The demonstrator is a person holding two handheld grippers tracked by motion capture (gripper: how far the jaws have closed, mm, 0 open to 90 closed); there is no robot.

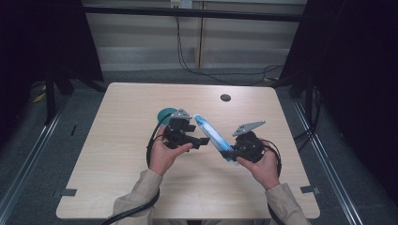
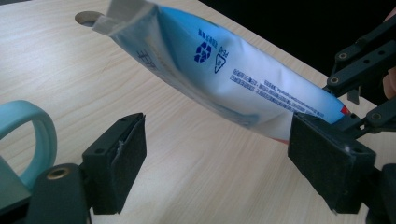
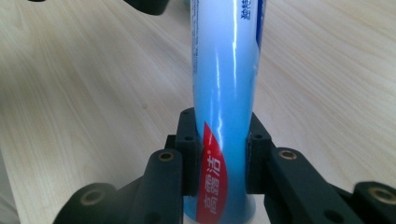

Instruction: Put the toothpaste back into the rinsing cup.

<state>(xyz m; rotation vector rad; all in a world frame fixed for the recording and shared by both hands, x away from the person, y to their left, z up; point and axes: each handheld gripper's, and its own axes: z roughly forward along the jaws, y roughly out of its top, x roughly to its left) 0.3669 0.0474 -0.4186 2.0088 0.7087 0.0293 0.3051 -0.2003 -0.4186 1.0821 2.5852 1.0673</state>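
The right gripper (image 3: 219, 154) was clamped on the tube (image 1: 213, 133) – lifted already – while the left gripper (image 2: 219, 154) waited, jaws apart, not yet gripping.

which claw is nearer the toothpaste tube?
Right. The right claw is clamped on the toothpaste tube near its cap end. The left claw stands open just beside the tube, not touching it.

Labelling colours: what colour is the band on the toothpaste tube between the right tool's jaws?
Red band with white characters on the light-blue toothpaste tube, clamped in the right tool; right gripper view shows it best.
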